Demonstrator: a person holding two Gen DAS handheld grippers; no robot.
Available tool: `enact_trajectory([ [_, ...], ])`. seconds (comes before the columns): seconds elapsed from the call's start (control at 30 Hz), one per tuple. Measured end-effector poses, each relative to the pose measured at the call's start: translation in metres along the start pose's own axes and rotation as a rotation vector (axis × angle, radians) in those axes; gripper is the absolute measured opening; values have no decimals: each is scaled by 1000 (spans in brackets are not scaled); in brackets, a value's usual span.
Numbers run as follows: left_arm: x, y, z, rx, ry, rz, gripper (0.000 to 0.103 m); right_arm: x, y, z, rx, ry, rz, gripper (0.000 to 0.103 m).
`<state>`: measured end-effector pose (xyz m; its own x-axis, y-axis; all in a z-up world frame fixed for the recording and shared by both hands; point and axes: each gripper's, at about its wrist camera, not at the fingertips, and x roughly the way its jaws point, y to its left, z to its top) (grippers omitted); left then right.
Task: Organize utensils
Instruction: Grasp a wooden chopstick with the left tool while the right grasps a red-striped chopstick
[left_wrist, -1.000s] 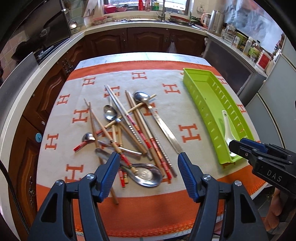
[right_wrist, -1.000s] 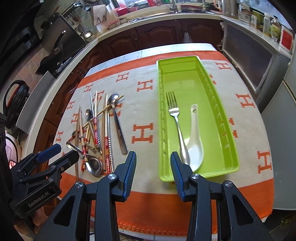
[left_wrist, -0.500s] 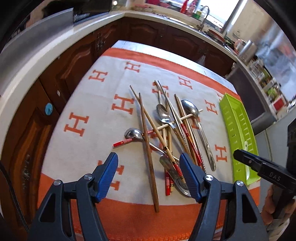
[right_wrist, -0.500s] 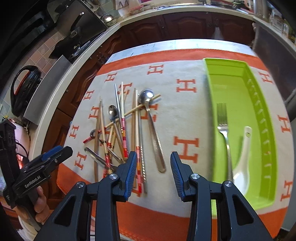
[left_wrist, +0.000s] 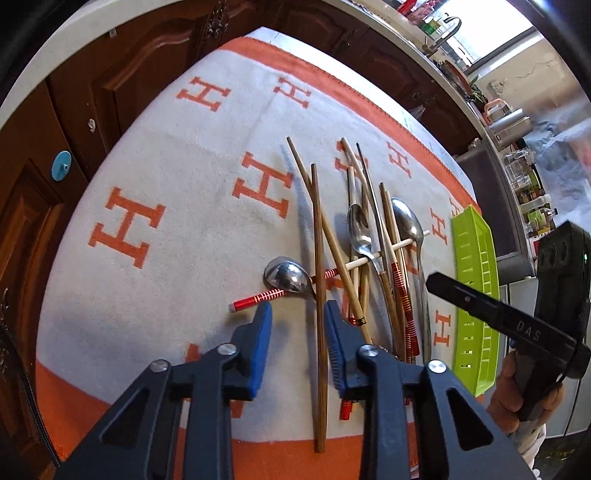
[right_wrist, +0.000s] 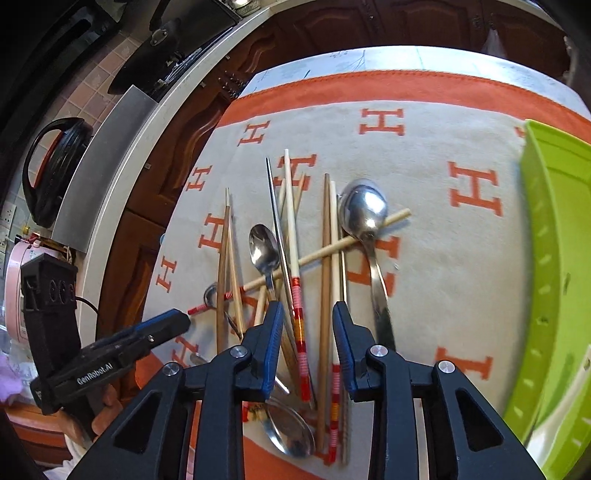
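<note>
**Both grippers poised over a tangle of cutlery**

The left gripper (left_wrist: 297, 314) hovers with fingers released astride a dark wooden chopstick (left_wrist: 319, 295); the right gripper (right_wrist: 306, 321) hangs likewise unclenched above red-banded chopsticks (right_wrist: 297, 314). Beyond lie crossed steel spoons, the largest spoon (right_wrist: 364, 214) pinning a pale stick, all on the H-patterned cloth (left_wrist: 177, 155) covering the surface. The chopsticks look light, stiff and prone to roll; a mid-shaft pinch seems safest. Farthest right stands the green tray (right_wrist: 554, 221).

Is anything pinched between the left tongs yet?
No, the left tongs stand open, straddling a brown chopstick that lies flat on the cloth.
</note>
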<state>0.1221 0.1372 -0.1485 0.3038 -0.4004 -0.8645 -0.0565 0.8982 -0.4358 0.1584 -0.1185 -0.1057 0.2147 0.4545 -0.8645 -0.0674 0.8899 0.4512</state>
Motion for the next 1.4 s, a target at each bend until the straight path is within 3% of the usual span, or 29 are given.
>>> enact_trajectory([
  [0.3,19,-11,0,33,45,-35,22,44,7,25,-9,64,35,25],
  [0.57,31,-17,0,50,68,-42,22,58,4,22,-10,77,88,7],
  [0.8,39,-24,-1,52,72,-34,21,43,4,14,-42,16,70,6],
  [1.0,44,-30,-6,69,68,-9,6,24,0,9,-32,-28,99,6],
  [1.4,33,-28,-5,51,0,25,4,-14,-18,-13,9,-87,109,6],
])
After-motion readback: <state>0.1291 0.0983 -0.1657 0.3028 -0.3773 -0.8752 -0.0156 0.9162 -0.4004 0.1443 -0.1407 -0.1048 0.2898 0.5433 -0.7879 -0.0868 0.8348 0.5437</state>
